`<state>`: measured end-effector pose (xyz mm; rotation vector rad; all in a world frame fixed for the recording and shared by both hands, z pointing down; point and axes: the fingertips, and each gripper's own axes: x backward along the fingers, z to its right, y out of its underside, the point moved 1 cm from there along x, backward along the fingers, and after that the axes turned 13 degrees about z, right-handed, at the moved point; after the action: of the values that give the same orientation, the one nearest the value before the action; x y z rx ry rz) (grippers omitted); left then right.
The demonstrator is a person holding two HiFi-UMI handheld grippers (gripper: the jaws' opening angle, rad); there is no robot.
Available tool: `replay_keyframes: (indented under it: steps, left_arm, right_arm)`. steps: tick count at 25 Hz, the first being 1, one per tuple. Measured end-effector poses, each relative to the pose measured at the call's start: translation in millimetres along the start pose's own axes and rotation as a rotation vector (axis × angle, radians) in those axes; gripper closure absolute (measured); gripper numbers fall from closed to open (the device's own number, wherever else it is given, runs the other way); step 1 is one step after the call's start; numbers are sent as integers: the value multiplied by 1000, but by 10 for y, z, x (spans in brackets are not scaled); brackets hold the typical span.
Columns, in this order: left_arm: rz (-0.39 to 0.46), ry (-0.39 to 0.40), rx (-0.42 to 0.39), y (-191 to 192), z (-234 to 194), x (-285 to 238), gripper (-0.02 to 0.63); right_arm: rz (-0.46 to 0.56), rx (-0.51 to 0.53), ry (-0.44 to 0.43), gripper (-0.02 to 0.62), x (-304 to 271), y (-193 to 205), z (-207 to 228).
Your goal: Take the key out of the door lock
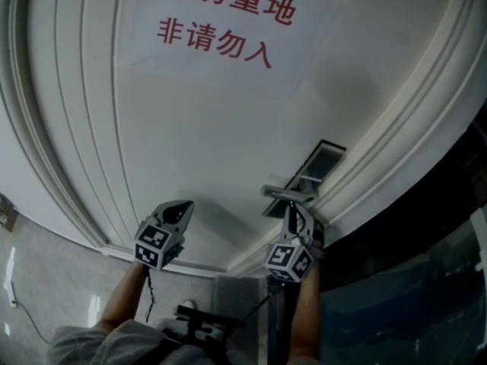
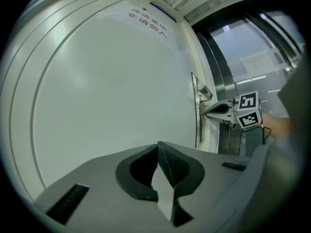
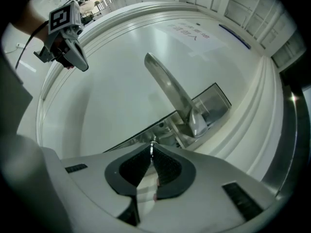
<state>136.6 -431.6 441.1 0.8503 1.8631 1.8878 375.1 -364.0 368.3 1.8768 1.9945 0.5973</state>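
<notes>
Left tool (image 1: 181, 206) level before white door (image 1: 190, 128), apart from it, jaws pressed together, nothing between. Paper sign (image 1: 228, 21) with red lettering higher on door. Right tool (image 1: 291, 210) just under lever handle (image 3: 167, 84), jaws pinching small metal key (image 3: 152, 143) at lock plate (image 3: 214, 103).

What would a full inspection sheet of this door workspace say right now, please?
Surface: white door, paper sign with red print high on it.
Job's things: key at the lock plate, below the door handle; little of it shows.
Clutter: nothing seen.
Grippers: right claw shut on the key; left claw shut, empty, off the door.
Cables: thin black cable hangs beneath the left claw.
Surroundings: dark glass panel beside the door frame; pale floor.
</notes>
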Motion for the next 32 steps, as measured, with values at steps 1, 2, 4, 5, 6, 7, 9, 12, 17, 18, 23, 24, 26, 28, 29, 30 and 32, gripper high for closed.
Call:
replay_keyframes:
  steps: [1,2,4,5,6,7,9,12,17,18,23,24,26,28,29,30,32]
  left_arm:
    - [1,-1,1,-2,-3,5,598]
    - [1,-2,1,-6,-7,11,598]
    - [1,-4,1,-12,-14,22,598]
    - [1,-5,1,-14,-16,27,598]
    - [2,-6,1,-14,-17,32,598]
    - [3,-6,2,-13,-17,36,598]
    - [3,-7,3,-10,-15,42,598]
    - [1,-4,3,-13,-4,44,598]
    - [0,-1,4,-11,13,56,598]
    - [0,-1,4,-10,15,61,598]
    - [1,-3,3,-3,11,85,598]
    - [1,-4,3,-1,9,90,598]
    - [-1,-5,3,2,6,98,598]
    - [-5,-4,2,10,10,107,598]
    - [-7,-3,1,14,13,111,598]
    - [-8,-4,0,16,15,114,598]
    - [-8,-6,-1,16,11,122,598]
  right_arm:
    - [-1,2,3,566,1,-10,1]
    - [-3,2,4,566,3,-19,3]
    - [-7,15,-1,566,3,-7,-5]
    - [-8,26,-3,566,1,-2,-9]
    - [-9,37,-3,567,0,1,-11]
    - [-10,47,-3,568,-1,2,-14]
    - [-12,64,-5,568,0,0,-18]
    - [-19,101,-17,568,2,-3,-24]
    - [-36,164,-33,569,11,1,-36]
    - [-38,174,-36,569,14,0,-38]
    - [-46,241,-47,571,13,5,-54]
    - [-47,260,-51,571,13,5,-56]
    - [-48,291,-63,571,14,8,-63]
    - [-50,315,-75,571,15,12,-72]
    - [-51,329,-79,571,16,12,-73]
    - [-52,346,-82,570,15,11,-72]
    - [-56,384,-87,569,14,10,-71]
